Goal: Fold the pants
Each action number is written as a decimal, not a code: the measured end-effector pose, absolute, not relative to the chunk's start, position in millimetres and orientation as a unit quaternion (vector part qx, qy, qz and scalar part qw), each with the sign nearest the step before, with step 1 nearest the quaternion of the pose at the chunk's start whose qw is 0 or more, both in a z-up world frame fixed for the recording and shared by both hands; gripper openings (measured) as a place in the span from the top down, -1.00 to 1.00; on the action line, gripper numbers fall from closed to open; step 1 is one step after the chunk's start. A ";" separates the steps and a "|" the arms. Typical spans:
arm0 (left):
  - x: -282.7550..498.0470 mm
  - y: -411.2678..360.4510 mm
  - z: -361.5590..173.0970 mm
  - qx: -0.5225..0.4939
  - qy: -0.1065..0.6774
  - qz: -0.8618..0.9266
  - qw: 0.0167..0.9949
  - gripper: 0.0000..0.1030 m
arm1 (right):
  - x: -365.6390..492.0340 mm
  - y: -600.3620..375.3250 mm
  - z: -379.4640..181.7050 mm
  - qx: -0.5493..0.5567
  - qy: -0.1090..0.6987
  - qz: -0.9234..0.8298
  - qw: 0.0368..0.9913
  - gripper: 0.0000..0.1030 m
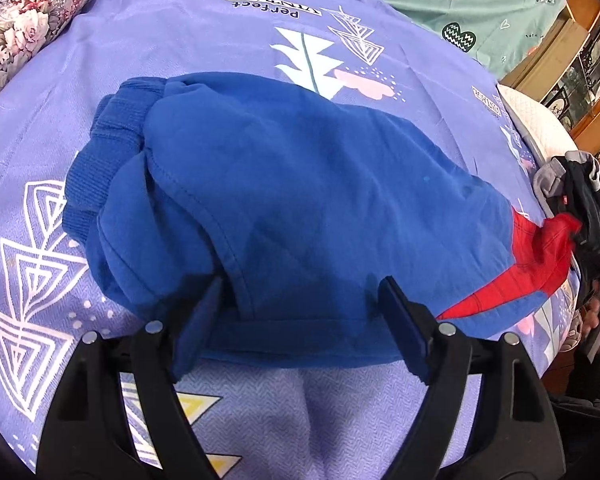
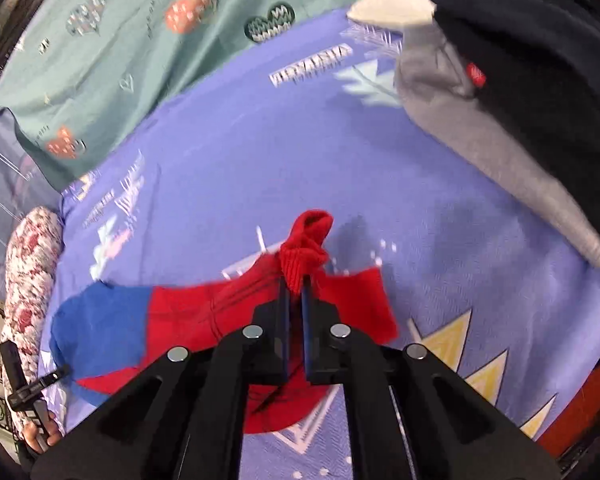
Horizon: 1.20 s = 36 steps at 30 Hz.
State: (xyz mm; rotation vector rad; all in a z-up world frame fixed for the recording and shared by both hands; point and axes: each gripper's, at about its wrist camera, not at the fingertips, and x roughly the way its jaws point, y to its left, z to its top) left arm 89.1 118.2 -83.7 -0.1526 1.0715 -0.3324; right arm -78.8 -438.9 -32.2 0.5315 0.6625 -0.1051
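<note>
The pants are blue with red lower legs and lie on a purple printed bedsheet. In the left wrist view the ribbed blue waistband is bunched at the left. My left gripper is open, its fingers straddling the near blue hem without pinching it. In the right wrist view my right gripper is shut on the red ribbed cuff of the pants and holds it up off the sheet; the red leg trails left to the blue part.
A grey and black garment is piled at the right; it also shows in the left wrist view. A green sheet lies beyond. A floral bolster sits at the far left. Wooden furniture stands right of the bed.
</note>
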 end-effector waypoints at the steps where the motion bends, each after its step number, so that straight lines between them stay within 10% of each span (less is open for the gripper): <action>1: 88.6 118.8 -83.8 -0.074 0.507 -0.158 0.844 -0.57 | -95.3 -439.7 -19.3 0.252 0.282 -0.040 0.925 0.91; 8: 84.5 113.9 -85.0 -0.053 0.504 -0.154 0.848 -0.57 | -124.9 -460.9 -76.6 0.276 0.397 -0.111 0.868 0.78; 17: 67.6 91.9 -59.7 0.011 0.482 -0.170 0.860 -0.73 | -67.7 -370.3 33.2 0.199 0.352 0.089 0.910 0.21; 36: 111.5 108.7 -79.9 -0.042 0.516 -0.134 0.845 -0.73 | 191.7 -152.3 -78.1 0.171 0.616 0.323 0.698 0.25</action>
